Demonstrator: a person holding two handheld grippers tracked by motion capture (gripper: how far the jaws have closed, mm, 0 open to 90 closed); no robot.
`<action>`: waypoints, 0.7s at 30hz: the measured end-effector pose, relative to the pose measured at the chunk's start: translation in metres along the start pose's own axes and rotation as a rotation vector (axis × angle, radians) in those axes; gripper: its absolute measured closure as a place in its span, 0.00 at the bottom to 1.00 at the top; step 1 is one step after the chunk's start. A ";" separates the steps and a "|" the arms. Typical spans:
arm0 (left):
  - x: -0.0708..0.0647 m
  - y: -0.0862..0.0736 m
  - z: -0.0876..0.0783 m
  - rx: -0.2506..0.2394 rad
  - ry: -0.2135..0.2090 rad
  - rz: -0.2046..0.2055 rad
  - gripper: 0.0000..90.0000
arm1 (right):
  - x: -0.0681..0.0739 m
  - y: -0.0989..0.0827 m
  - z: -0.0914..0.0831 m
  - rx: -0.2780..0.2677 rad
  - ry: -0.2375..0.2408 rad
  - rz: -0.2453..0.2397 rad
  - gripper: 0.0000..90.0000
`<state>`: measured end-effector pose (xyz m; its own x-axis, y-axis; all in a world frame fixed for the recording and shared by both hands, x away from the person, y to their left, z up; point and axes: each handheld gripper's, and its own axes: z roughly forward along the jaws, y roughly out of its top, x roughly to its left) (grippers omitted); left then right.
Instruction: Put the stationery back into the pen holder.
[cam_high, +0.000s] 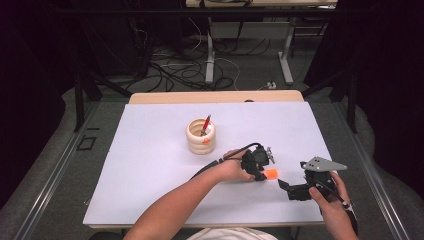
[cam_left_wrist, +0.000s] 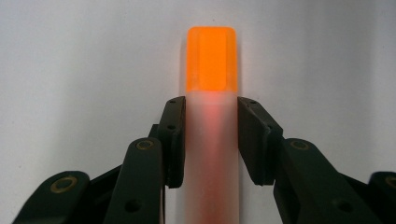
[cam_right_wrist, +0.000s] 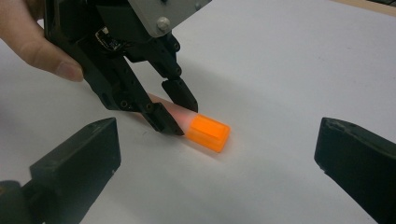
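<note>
A marker with a pale translucent barrel and a bright orange cap lies low over the white table, right of centre near the front. My left gripper is shut on its barrel, one pad pressed on each side just behind the cap, which sticks out past the fingertips. In the high view the left gripper points right toward my right gripper. The right gripper stands open and wide, facing the orange cap from a short distance, with nothing between its fingers. It also sees the left gripper clamped on the barrel.
A cream ringed holder stands at the table's middle with a red pen leaning in it. The white sheet covers the tabletop; its front edge runs close below both hands. Cables and table legs lie on the floor beyond.
</note>
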<state>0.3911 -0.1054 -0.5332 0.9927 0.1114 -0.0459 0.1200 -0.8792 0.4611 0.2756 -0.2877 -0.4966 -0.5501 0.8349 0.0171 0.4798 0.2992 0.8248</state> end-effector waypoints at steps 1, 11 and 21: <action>0.000 0.000 -0.001 0.008 -0.006 -0.011 0.72 | 0.000 0.000 0.000 -0.001 0.000 0.000 0.00; 0.004 0.001 -0.013 -0.067 0.017 -0.069 0.72 | 0.000 0.000 0.000 0.000 0.003 0.003 0.00; 0.010 0.001 -0.038 -0.161 0.062 -0.120 0.72 | 0.001 0.001 0.000 0.001 -0.007 0.003 0.00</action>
<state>0.4007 -0.0871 -0.4998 0.9683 0.2434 -0.0566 0.2289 -0.7729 0.5918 0.2754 -0.2870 -0.4960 -0.5441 0.8389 0.0158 0.4820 0.2971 0.8243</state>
